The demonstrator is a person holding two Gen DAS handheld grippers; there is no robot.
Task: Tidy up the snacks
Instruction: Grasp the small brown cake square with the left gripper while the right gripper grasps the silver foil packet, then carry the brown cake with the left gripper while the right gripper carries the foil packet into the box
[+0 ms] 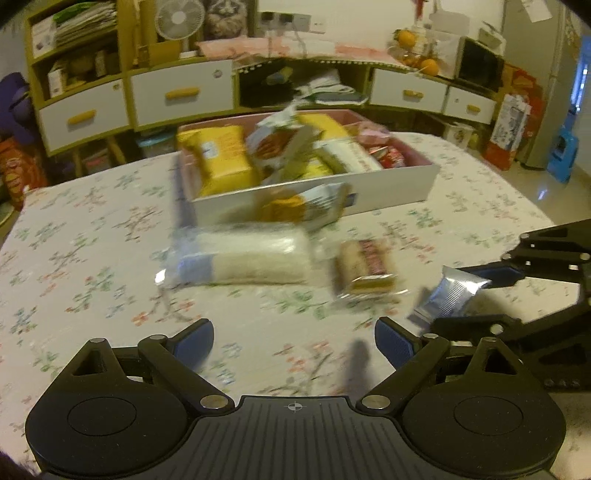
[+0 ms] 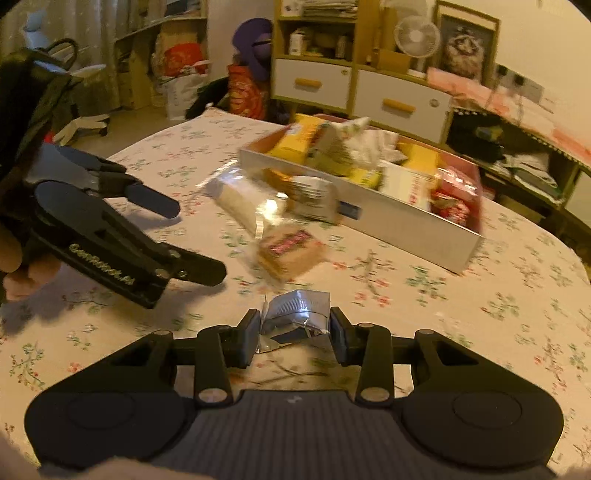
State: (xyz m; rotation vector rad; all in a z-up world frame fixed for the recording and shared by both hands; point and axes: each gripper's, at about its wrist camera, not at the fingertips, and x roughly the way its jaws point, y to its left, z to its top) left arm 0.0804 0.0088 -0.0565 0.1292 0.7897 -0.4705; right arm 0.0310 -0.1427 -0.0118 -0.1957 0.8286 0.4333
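Beyond your left gripper [image 1: 293, 341], jaws spread empty over the floral tablecloth [image 1: 92, 236], a rice packet [image 1: 240, 260] lies before the snack box [image 1: 391, 188]; cabinets [image 1: 181, 92] behind. From the right wrist, your right gripper [image 2: 293, 332] clamps a silver packet [image 2: 297, 314], nearer than the box [image 2: 402, 221].

A white fan [image 1: 180, 17] tops shelves, oranges [image 1: 428, 65] on the counter.
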